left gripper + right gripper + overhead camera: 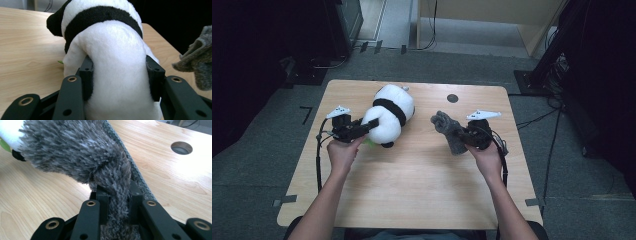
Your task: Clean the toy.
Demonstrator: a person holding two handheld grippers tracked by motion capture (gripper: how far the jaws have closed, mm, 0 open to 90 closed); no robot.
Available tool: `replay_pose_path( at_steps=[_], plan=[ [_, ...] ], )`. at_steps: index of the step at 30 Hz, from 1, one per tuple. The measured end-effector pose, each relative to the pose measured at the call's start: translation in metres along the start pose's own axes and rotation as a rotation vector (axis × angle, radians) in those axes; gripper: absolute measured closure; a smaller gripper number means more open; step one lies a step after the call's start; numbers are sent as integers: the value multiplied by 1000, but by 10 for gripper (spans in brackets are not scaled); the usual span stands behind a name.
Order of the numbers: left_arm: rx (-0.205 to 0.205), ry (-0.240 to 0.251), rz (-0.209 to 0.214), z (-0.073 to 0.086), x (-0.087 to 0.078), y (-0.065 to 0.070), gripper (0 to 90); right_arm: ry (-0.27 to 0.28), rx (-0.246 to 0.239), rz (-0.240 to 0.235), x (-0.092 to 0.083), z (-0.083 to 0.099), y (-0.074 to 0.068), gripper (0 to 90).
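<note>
The white and black plush panda [388, 116] lies on the light wooden table [412, 180], squeezed by the left gripper [120, 75]. The right gripper [117, 202] clamps the grey fuzzy glove [75, 152] just beside the panda.

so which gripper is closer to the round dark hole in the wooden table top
Right. The right gripper, shut on the fuzzy grey glove, sits just below the round dark hole. The left gripper clamps the black-and-white plush panda at the table's far side.

Plush panda [388, 114], shaggy grey glove [449, 131]
</note>
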State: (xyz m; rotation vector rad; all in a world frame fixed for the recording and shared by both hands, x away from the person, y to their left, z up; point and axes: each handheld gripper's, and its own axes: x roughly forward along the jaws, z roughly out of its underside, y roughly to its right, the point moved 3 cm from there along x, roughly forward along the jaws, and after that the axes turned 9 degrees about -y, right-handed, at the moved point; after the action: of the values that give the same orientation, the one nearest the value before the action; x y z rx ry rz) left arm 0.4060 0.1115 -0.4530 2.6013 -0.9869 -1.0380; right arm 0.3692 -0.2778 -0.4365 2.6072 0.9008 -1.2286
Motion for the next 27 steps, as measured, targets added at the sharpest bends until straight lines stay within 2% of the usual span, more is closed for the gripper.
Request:
replay_pose_path(
  at_steps=[3, 10, 13, 19, 23, 25, 27],
  plan=[
    [-7, -1, -27, 0, -2, -9, 541, -2, 12, 8, -1, 2, 7, 774],
    [-39, 6, -16, 0, -3, -24, 540, -8, 59, 35, -4, 8, 25, 773],
    [-36, 12, -36, -1, -7, -31, 540, -8, 72, 51, -3, 11, 33, 773],
    [-29, 5, -58, 0, -13, -46, 535, -23, 129, 82, 5, 20, 57, 774],
    [-51, -21, -64, 4, -14, -60, 524, -43, 155, 97, 16, 25, 71, 773],
    [-31, -30, -77, 5, -12, -62, 516, -52, 170, 100, 22, 28, 77, 773],
    [14, -33, -92, 7, -10, -62, 505, -59, 186, 96, 28, 31, 81, 768]
  ],
)
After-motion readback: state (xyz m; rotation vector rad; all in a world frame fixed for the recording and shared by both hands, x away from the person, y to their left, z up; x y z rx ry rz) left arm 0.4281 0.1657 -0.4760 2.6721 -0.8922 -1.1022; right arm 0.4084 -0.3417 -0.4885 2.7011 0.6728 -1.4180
